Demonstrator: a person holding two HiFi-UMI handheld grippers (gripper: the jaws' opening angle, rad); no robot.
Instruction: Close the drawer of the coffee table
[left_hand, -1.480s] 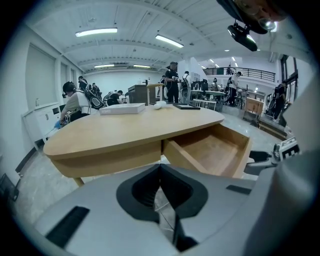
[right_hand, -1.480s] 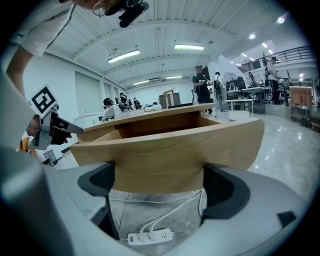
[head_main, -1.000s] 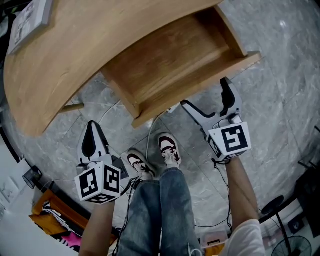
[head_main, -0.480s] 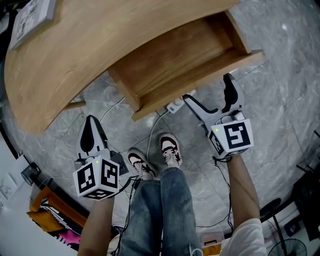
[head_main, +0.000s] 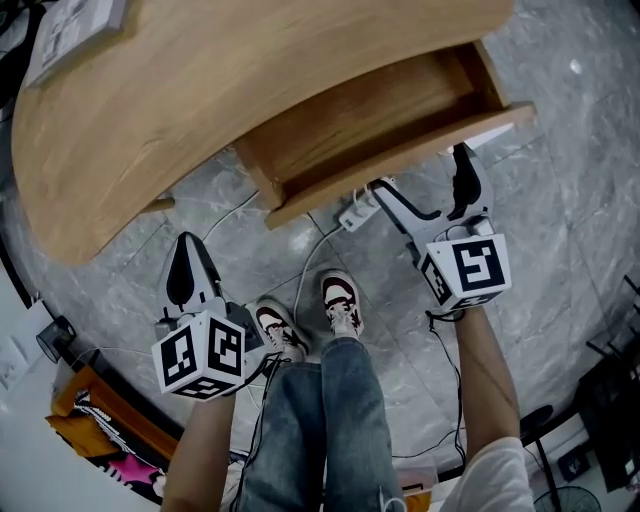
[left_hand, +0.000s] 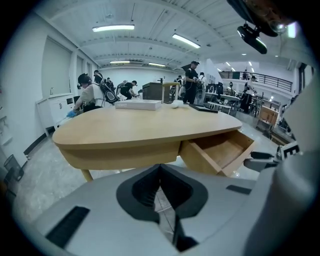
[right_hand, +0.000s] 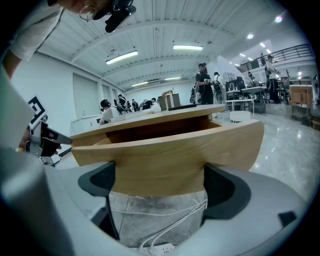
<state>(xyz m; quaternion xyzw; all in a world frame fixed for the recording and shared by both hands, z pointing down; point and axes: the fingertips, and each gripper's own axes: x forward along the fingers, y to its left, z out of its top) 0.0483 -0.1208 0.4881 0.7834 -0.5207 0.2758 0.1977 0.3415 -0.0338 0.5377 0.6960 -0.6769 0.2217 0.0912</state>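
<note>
The drawer stands pulled out of the coffee table, its inside bare wood and its curved front panel turned toward me. My right gripper sits just in front of the drawer's front panel with its fingers spread wide apart. In the right gripper view the panel spans the gap between them. They clamp nothing, and I cannot tell whether they touch the wood. My left gripper hangs well to the left of the drawer, its fingers pressed together with nothing between them. On the grey stone floor just below the drawer's front lies a white power strip. Cables run from it toward my shoes, which stand nearer to me than the drawer, between the two grippers. Far from the drawer, toward the other end of the table's surface, lies a flat white box. Beyond the drawer, the gripper views show people among benches in a large hall.
</note>
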